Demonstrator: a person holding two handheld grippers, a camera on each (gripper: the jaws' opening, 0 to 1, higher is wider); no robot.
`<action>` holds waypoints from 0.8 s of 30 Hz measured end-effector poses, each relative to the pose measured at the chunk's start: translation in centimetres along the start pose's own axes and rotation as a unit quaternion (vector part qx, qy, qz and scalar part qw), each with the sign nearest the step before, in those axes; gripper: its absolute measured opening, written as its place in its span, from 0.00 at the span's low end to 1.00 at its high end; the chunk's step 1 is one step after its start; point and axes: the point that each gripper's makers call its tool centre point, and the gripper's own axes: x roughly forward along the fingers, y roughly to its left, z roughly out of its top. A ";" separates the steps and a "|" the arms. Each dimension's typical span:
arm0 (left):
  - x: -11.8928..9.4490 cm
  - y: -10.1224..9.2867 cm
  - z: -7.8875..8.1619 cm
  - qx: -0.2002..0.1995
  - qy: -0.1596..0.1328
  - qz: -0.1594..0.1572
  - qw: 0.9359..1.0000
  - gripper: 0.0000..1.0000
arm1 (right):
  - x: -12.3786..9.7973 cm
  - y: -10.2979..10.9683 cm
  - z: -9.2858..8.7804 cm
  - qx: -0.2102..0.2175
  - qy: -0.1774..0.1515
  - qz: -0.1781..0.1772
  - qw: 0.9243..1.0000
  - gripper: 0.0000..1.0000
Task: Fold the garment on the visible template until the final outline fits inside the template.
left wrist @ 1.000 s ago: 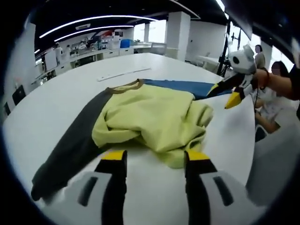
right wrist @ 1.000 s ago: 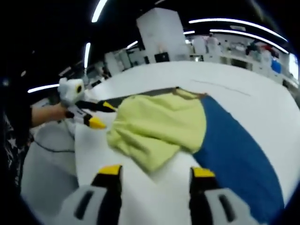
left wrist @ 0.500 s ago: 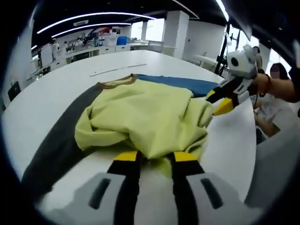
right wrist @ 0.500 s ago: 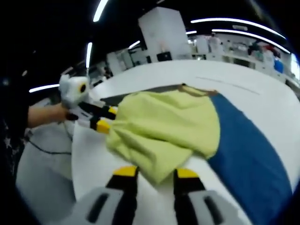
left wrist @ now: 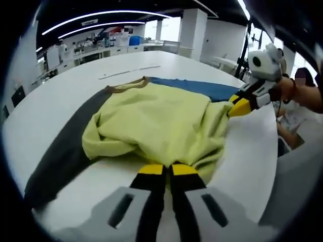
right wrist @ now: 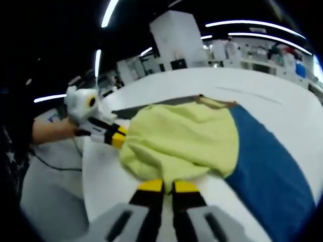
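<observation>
left gripper (left wrist: 166,170) fingers pressed together, pinching near hem of garment (left wrist: 156,121). right gripper (right wrist: 169,187) fingers likewise pressed together, pinching garment (right wrist: 186,138) edge. garment lies bunched on white tabletop (left wrist: 75,85) just ahead of both finger pairs: yellow-green body crumpled, grey sleeve (left wrist: 60,151) trailing left of left fingers, blue sleeve (right wrist: 267,171) stretching right of right fingers. in left gripper view, right gripper (left wrist: 241,105) touches garment's far right edge; in right gripper view, left gripper (right wrist: 116,137) touches its left edge.
</observation>
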 end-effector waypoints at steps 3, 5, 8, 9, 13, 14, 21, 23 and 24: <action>-0.9 -0.3 0.6 0.002 -0.010 0.001 1.000 0.00 | -0.8 0.3 0.9 -0.003 -0.011 0.008 1.000 0.01; -1.6 -0.4 1.2 -0.016 -0.020 0.001 1.000 0.00 | -1.2 0.4 1.6 -0.006 -0.019 0.009 1.000 0.00; -2.4 -0.7 3.0 -0.054 -0.050 0.005 0.997 0.00 | -1.4 -0.1 2.6 -0.004 -0.035 0.005 0.999 0.00; -2.5 -0.5 3.4 -0.068 -0.058 0.006 0.996 0.00 | -1.4 -0.2 3.0 -0.001 -0.042 0.003 0.999 0.00; -2.1 0.3 4.9 -0.090 -0.081 0.015 0.992 0.00 | -0.9 -1.3 5.2 0.034 -0.070 -0.007 0.997 0.00; -2.0 0.4 5.1 -0.093 -0.084 0.015 0.992 0.00 | -0.7 -1.6 5.5 0.036 -0.073 -0.009 0.997 0.00; -0.1 2.0 7.6 -0.111 -0.106 0.031 0.988 0.00 | 1.0 -3.9 7.5 0.068 -0.084 -0.037 0.993 0.00; 0.5 2.5 7.9 -0.112 -0.106 0.038 0.987 0.00 | 1.6 -4.9 7.8 0.081 -0.080 -0.043 0.993 0.00; 0.9 2.7 8.1 -0.112 -0.104 0.041 0.987 0.00 | 2.1 -5.4 7.8 0.087 -0.077 -0.046 0.992 0.00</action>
